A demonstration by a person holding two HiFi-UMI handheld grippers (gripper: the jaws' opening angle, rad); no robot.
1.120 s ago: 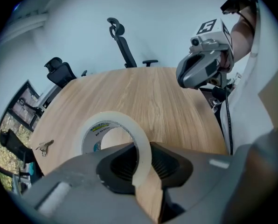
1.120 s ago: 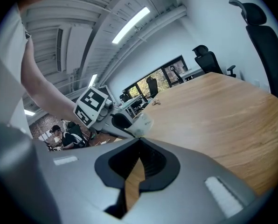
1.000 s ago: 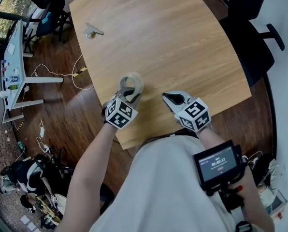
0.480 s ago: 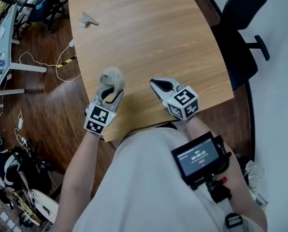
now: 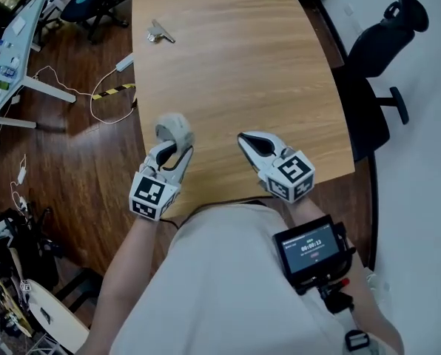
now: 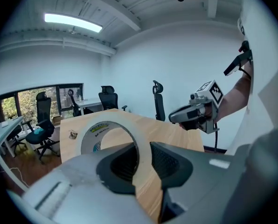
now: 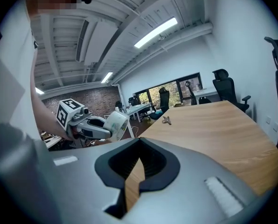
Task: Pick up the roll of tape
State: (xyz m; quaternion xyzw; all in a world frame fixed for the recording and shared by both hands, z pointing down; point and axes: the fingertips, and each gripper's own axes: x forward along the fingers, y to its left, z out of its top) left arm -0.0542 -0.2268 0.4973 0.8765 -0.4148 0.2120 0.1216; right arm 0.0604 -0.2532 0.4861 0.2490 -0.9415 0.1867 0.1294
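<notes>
As its view alone shows, left gripper point(image 6: 142, 154) jaws clamp the tape roll point(image 6: 112, 117) wall.

Wooden table point(image 5: 265, 65) with a small metallic clip-like item point(image 5: 160, 33) near its far end, black office chair point(image 5: 379, 50) beside it, loose cable point(image 5: 106, 95) on wood floor.

Roll of tape point(image 5: 177, 124): one.
Grippers: two, left gripper point(image 5: 172, 148) and right gripper point(image 5: 248, 140).
Worktop point(image 5: 243, 58): one.
Small metal clip point(image 5: 160, 33), upper left of frame: one.
Office chairs point(image 5: 379, 46), head view: two.
Forearm screen point(image 5: 308, 246): one.
</notes>
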